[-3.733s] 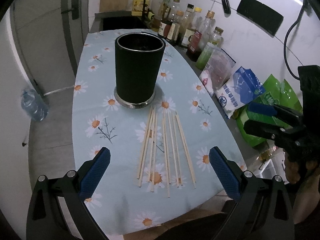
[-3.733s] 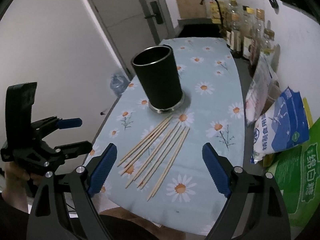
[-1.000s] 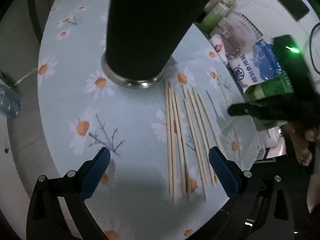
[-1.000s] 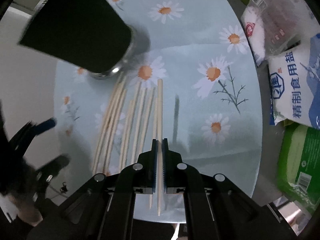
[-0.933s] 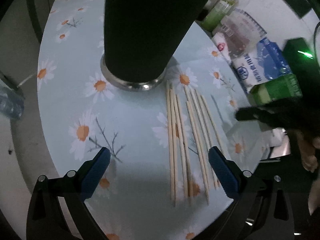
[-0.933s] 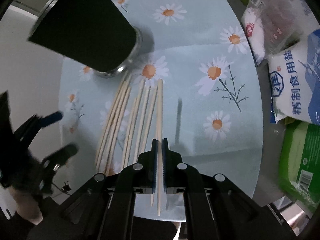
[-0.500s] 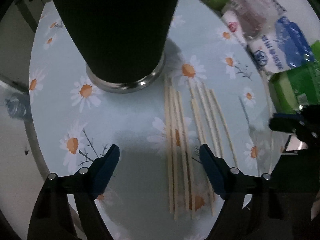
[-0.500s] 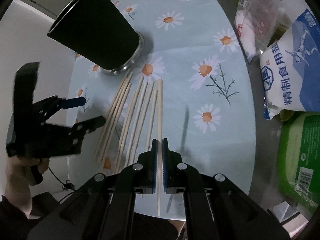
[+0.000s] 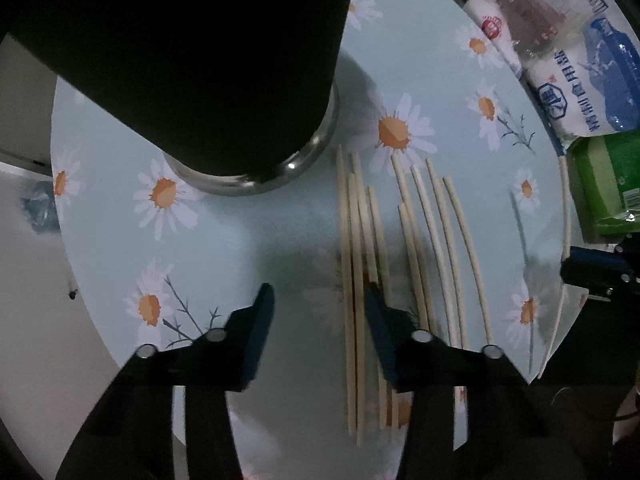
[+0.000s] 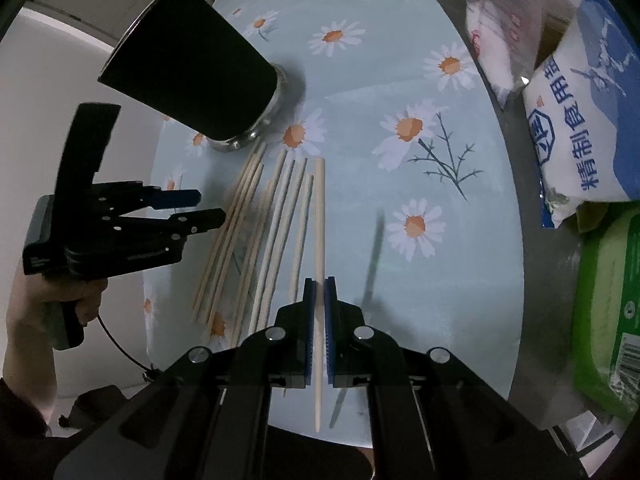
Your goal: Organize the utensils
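Note:
Several wooden chopsticks [image 9: 420, 240] [image 10: 256, 232] lie side by side on the daisy-print cloth, in front of a tall black holder [image 9: 180, 60] [image 10: 188, 68] with a steel base. My left gripper [image 9: 318, 312] [image 10: 210, 205] points down over the left end of the row. Its jaws are closing, with the leftmost chopsticks [image 9: 354, 280] between them close to the right finger, and the pads are not pressing on them. My right gripper [image 10: 319, 292] [image 9: 568, 266] is shut on one chopstick [image 10: 319, 220] [image 9: 566, 200], held above the cloth to the right of the row.
A blue-and-white salt bag [image 9: 580, 92] [image 10: 580, 120], a green pack [image 9: 608, 184] [image 10: 608, 300] and a clear bag [image 9: 520, 0] line the right side. The cloth's front edge [image 9: 200, 360] is close. A water bottle [image 9: 38, 208] lies on the floor at the left.
My left gripper has sunk toward the left chopsticks and its jaws have narrowed a lot. My right gripper has drawn back from the holder with its chopstick.

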`<state>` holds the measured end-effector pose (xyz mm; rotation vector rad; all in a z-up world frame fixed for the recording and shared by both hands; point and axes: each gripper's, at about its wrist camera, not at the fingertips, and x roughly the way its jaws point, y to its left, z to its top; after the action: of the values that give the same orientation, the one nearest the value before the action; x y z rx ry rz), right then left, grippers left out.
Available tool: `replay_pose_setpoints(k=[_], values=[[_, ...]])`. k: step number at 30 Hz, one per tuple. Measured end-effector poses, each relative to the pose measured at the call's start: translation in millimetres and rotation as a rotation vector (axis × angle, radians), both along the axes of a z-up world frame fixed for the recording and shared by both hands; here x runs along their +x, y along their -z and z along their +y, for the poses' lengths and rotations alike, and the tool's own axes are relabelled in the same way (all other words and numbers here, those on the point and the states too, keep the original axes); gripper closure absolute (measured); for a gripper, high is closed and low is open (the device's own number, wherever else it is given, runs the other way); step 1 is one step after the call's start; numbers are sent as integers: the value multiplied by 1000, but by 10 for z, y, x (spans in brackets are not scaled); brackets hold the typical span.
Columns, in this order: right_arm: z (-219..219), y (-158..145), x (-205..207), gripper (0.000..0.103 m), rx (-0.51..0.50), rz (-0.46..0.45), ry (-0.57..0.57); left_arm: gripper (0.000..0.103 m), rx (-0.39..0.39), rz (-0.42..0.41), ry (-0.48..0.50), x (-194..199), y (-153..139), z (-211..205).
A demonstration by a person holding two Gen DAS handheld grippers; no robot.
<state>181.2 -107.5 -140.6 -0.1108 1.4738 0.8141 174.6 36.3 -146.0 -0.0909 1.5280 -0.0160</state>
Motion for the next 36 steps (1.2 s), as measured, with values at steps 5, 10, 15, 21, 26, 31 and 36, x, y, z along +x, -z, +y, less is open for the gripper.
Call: replay_pose_setpoints(k=[5,10,15,21,26,31,36], values=[[-65,18,23,98,0,4,5,64,4,16,10,38,51,-37],[-70,40,28,98,10,12,3,66,6,27,16,67,91,-56],[-59,54,25,98,13,13,-3,67,11,27,-4,100,56,-19],[-26,81,21,98,14,20,-12,68,3,32,-1,83,49,46],[-16,92,17,98,12,23,-13,79,3,30,-10,47,79,149],[-18,99,14,98,10,22,-12,82,-20,32,-25,-47,43,316],[-9,125,15,98,5,27,-12,82,-38,26,-37,-95,22,434]])
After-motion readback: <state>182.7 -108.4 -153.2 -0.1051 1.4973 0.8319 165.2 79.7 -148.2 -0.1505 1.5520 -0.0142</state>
